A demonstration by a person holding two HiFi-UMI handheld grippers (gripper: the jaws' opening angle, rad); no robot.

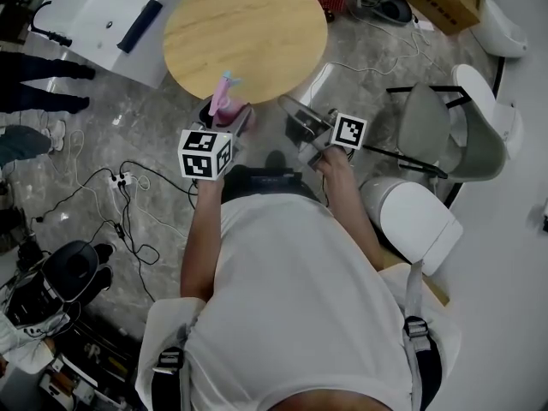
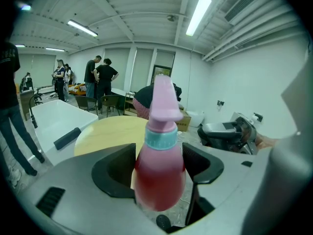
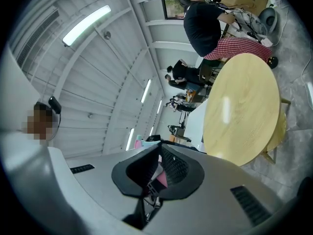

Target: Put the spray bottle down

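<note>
We hold the spray bottle [image 2: 160, 170] upright in the left hand-held gripper [image 1: 224, 122], its dark jaws pressed against either side of the pink body below the pale blue collar. The pink nozzle head stands clear above the jaws. In the head view the bottle hangs at the near edge of the round wooden counter [image 1: 257, 24], and in the left gripper view grey floor [image 1: 128, 135] shows beneath its base, so it does not rest on the counter.

The right hand-held gripper [image 3: 159, 148] sits just to the right of the left one, near the same counter edge. Its jaws meet at the tips with nothing between them.

Beyond the counter to the left we see a white tub [image 1: 94, 11] with a dark bar [image 1: 139, 26] lying on it. To our right are a grey chair [image 1: 424, 122] and a white toilet [image 1: 415, 217]. Black cables [image 1: 128, 187] trail across the floor at our left. In the left gripper view, several people [image 2: 100, 77] stand well back in the room.
</note>
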